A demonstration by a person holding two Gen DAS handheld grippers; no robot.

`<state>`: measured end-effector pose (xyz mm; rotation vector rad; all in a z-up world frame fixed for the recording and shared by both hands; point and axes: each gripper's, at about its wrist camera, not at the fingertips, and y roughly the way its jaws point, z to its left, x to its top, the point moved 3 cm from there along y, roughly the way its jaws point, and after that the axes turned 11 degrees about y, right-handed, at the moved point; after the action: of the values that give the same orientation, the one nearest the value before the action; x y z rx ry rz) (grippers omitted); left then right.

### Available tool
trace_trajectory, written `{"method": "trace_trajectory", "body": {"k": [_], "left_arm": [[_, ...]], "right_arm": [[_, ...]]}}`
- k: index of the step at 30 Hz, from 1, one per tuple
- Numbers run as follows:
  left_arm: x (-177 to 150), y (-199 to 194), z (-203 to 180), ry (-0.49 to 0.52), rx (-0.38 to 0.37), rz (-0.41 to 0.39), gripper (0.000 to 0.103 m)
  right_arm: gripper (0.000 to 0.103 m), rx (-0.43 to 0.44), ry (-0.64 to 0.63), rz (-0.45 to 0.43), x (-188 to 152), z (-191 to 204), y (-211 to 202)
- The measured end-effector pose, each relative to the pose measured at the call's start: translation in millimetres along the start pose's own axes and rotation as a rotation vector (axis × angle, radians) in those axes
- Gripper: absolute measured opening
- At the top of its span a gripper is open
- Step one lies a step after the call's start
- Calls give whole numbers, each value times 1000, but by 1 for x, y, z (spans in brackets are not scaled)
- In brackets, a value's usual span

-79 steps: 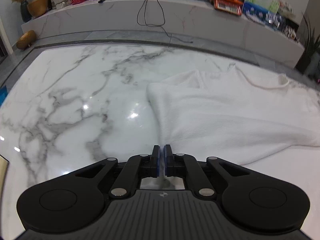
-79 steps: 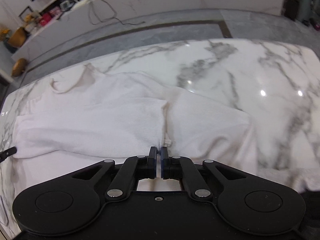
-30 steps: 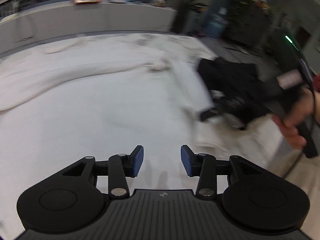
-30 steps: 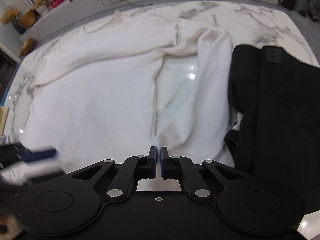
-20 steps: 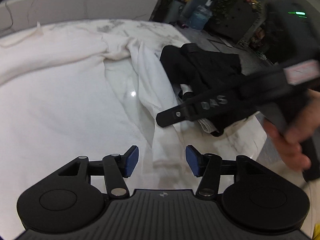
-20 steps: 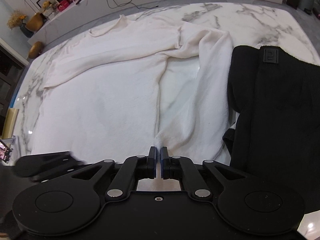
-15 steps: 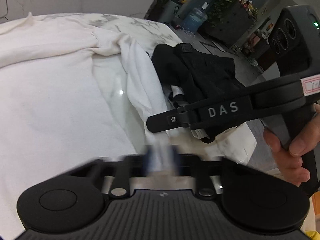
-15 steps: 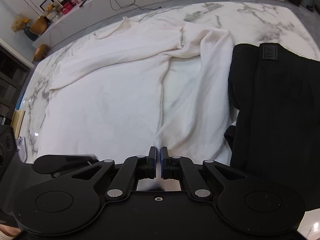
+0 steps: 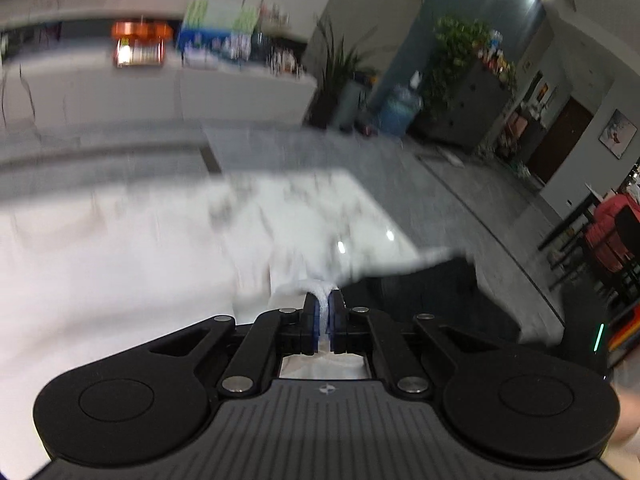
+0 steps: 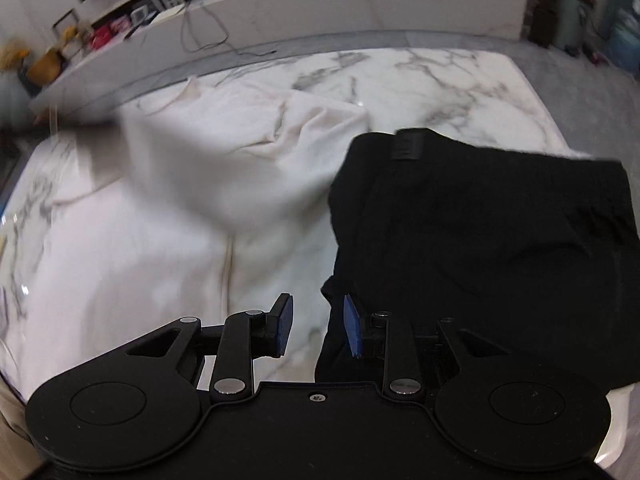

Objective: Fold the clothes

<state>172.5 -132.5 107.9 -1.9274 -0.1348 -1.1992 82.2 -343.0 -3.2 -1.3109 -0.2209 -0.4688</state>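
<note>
A cream-white sweater (image 10: 140, 248) lies spread over the marble table (image 10: 460, 76). My left gripper (image 9: 324, 312) is shut on a pinched fold of the white sweater (image 9: 120, 280) and holds it above the table. In the right wrist view that raised part shows as a blurred white flap (image 10: 192, 160). A black garment (image 10: 480, 232) lies crumpled at the right, next to the sweater. My right gripper (image 10: 318, 324) hovers over the black garment's left edge. Its jaws are opening, and the blue pads (image 10: 285, 320) press on nothing.
A long low marble counter (image 10: 320, 4) with cables, boxes and ornaments runs behind the table. Potted plants (image 9: 460, 52) and a water jug stand past the table's right end. The table's right edge (image 10: 540, 108) is close to the black garment (image 9: 420, 292).
My left gripper closed on the sweater's fabric and rose with it, swinging the view up. My right gripper let go of the hem, parted its jaws and shifted toward the black garment.
</note>
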Motion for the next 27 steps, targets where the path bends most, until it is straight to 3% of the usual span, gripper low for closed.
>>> {"method": "trace_trajectory", "body": {"k": [4, 9, 15, 18, 22, 23, 24, 27], "left_arm": [[54, -7, 9, 9, 46, -66, 4], [93, -15, 19, 47, 136, -109, 4], [101, -42, 44, 51, 178, -91, 4], [101, -52, 59, 57, 199, -86, 4], [97, -54, 82, 44, 229, -77, 4], [95, -53, 88, 36, 236, -74, 4], [94, -54, 95, 34, 247, -71, 4], [84, -60, 119, 26, 293, -55, 4]], "right_arm": [[27, 37, -28, -6, 11, 14, 14], [27, 67, -25, -73, 38, 26, 30], [28, 73, -1, -146, 82, 33, 65], [34, 100, 13, -143, 102, 38, 92], [34, 113, 23, -139, 116, 47, 125], [26, 114, 23, -146, 117, 49, 127], [2, 102, 26, -155, 117, 52, 129], [4, 39, 22, -135, 114, 53, 134]]}}
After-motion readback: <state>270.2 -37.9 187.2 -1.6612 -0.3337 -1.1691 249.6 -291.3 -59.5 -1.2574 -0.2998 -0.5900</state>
